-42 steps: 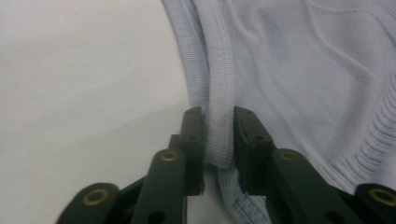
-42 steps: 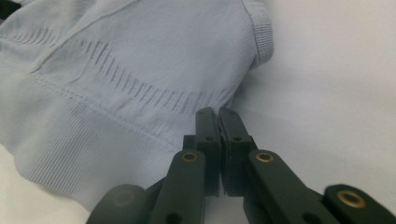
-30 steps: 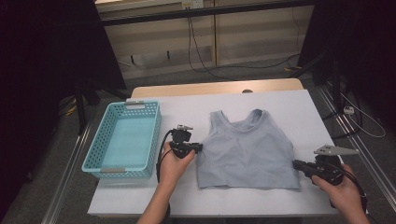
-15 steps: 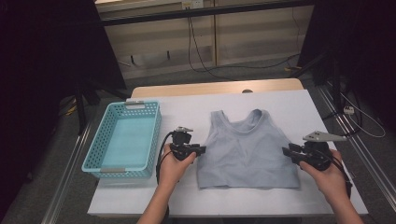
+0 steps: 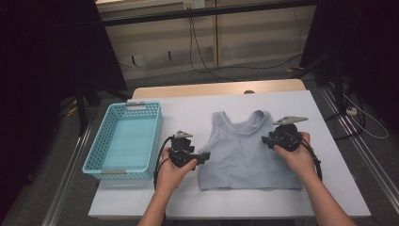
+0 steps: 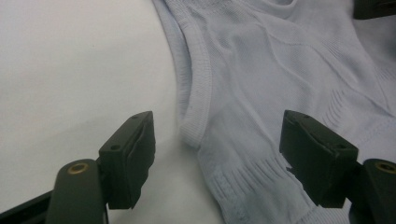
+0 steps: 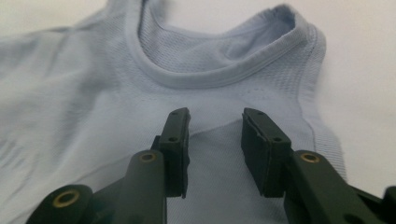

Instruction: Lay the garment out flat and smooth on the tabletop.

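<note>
Two hand-held grippers at a pale blue tank top [image 5: 249, 150] lying flat, centre of the table [image 5: 329, 117].

Left gripper [image 5: 203, 157], jaws just opened wide, straddles the left armhole edge; right gripper [image 5: 266, 139], slightly parted, hovers over the chest. Its hand hides the right armhole.

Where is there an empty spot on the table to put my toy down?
The table is bare behind the grey top, along its far edge, and in the right-hand strip beyond the right claw. The blue basket is empty inside. It is crowded between basket and top, where the left claw sits.
</note>
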Available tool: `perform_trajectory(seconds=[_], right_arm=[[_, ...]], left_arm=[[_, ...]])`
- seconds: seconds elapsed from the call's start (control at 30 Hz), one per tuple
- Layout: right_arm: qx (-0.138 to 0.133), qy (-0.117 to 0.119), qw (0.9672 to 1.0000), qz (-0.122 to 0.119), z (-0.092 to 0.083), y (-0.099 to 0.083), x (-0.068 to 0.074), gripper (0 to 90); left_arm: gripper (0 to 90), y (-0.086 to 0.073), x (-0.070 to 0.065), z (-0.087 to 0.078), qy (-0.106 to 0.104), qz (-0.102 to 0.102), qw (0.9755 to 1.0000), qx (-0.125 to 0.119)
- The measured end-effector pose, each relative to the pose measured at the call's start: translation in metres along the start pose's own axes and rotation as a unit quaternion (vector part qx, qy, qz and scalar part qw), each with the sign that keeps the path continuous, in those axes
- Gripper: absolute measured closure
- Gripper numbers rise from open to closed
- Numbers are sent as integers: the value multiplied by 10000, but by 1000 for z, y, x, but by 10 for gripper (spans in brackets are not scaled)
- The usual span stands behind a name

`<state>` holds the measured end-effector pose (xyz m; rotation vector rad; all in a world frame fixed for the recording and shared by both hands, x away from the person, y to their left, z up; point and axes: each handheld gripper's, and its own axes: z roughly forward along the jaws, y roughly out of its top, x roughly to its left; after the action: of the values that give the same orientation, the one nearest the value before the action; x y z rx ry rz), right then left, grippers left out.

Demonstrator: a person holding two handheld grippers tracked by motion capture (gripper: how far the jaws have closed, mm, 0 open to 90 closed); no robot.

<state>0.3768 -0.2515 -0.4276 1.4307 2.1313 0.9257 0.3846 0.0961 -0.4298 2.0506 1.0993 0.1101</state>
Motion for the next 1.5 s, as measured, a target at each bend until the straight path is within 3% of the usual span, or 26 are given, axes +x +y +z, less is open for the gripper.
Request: perform_trajectory(seconds=[0.17,0.3,0.5,0.57,0.7,0.8,0.87,1.0,1.2,1.4,1.5], right_arm=[[158,31,9997,194,17,-4,-1,737],[221,59,9996,186,26,-5,-1,900],[57,117,9997,224,25,-3,2,900],[-5,166,9998,131,22,0,6,900],[-132,450,9989,28,22,4,18,900],[188,321,9990,-250,29,2,21,900],[175,378,9990,-159,29,1,18,900],[219,477,9980,-343,27,-1,23,900],[161,262,9993,-232,21,3,18,795],[-164,71,9998,-3,11,15,12,647],[-269,-36,9996,12,12,24,10,626]], left_arm=[[258,-1,-1,0,22,-3,10000,-2],[251,-2,-2,1,1,18,10000,42],[248,-2,-2,2,-11,29,10000,58],[248,-1,-2,2,-7,25,10000,59],[246,-2,-3,3,-7,10,10000,66],[246,-2,-3,2,-10,20,10000,97],[245,-2,-2,1,-18,24,10000,78],[240,-2,-2,2,-12,26,10000,85],[231,-2,-2,1,-22,20,10000,79],[215,-1,-2,0,-4,38,10000,80],[212,0,-4,-1,-17,50,10000,46]])
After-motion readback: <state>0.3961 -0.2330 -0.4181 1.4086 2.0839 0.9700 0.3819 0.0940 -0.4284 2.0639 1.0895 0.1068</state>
